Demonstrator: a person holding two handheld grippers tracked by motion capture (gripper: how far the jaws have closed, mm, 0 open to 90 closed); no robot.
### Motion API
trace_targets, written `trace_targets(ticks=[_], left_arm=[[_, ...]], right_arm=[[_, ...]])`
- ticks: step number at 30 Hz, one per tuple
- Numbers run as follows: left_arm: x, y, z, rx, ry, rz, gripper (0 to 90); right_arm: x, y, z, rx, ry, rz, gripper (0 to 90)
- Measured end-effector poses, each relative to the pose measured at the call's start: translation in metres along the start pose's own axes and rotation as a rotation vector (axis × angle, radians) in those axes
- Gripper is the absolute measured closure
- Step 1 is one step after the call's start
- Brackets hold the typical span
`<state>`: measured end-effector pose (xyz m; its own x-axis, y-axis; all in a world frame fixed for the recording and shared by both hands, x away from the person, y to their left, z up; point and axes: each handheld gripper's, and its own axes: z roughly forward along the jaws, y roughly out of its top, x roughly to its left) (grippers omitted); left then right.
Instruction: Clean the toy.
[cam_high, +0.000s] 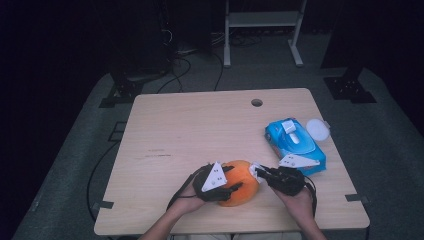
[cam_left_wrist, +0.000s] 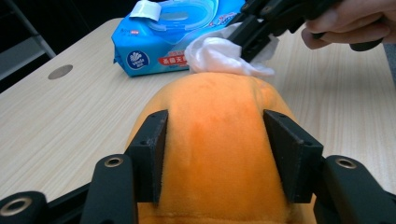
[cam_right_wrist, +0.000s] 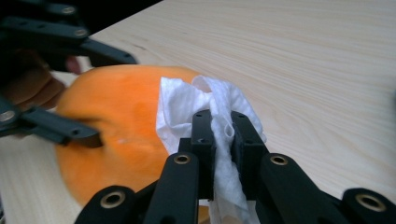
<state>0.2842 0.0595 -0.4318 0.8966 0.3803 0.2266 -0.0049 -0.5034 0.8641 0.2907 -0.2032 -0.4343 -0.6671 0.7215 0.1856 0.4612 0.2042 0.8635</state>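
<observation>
Here the person is steadying an orange plush toy (cam_high: 241, 182) near the front edge of the wooden table (cam_high: 200, 125), roughly in the middle, while working on it with a wet wipe (cam_right_wrist: 224, 112). The left gripper (cam_left_wrist: 215, 154) is clamping the toy from the person's left: in the left gripper view its two black jaws are pressing into the soft flanks on either side, which looks like a bracing hold, meant to stop the toy sliding or rolling under pressure. The right gripper (cam_right_wrist: 223, 140) is pinching the white wipe, its jaws nearly closed with the bunched sheet squeezed between them, and the free end of the wipe is lying against the toy's far side. Holding the wipe bunched, not spread, probably gives a firmer pad for rubbing the plush surface. The right hand (cam_high: 300, 192) is coming in from the opposite side, so the two grippers are facing one another across the toy. The blue wipe pack (cam_high: 294, 142) is sitting just beyond the right gripper, its flap lid open and a round white lid (cam_high: 318, 129) beside it, seemingly left within reach for taking another sheet.
</observation>
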Motion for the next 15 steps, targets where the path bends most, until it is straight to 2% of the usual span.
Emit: trace_targets(ticks=[1, 3, 6, 8, 10, 12, 15], left_arm=[[-0.002, 0.000, 0.000, -0.002, -0.003, 0.000, 42.8], [-0.005, 0.000, 0.001, -0.007, -0.014, 0.011, 41.6], [-0.008, 0.003, 0.000, -0.007, -0.034, 0.016, 37.9], [-0.003, 0.005, -0.003, -0.029, -0.061, -0.030, 32.1], [0.005, 0.007, -0.007, -0.054, -0.062, -0.086, 24.2], [0.014, 0.006, -0.009, -0.039, -0.042, -0.137, 15.1], [0.025, -0.003, -0.005, 0.004, -0.087, -0.254, 10.1]], right_arm=[[0.001, 0.001, -0.001, 0.001, -0.013, -0.010, 81.0], [0.006, 0.004, -0.004, -0.025, -0.001, -0.012, 81.0], [0.015, 0.008, -0.006, -0.047, 0.018, -0.059, 80.9], [0.014, 0.006, -0.005, -0.036, 0.033, -0.063, 81.0], [0.012, 0.003, -0.003, -0.014, 0.051, -0.069, 81.0], [0.013, 0.001, -0.004, 0.000, 0.050, -0.090, 81.0], [0.013, 0.001, -0.007, 0.007, 0.053, -0.107, 81.0]])
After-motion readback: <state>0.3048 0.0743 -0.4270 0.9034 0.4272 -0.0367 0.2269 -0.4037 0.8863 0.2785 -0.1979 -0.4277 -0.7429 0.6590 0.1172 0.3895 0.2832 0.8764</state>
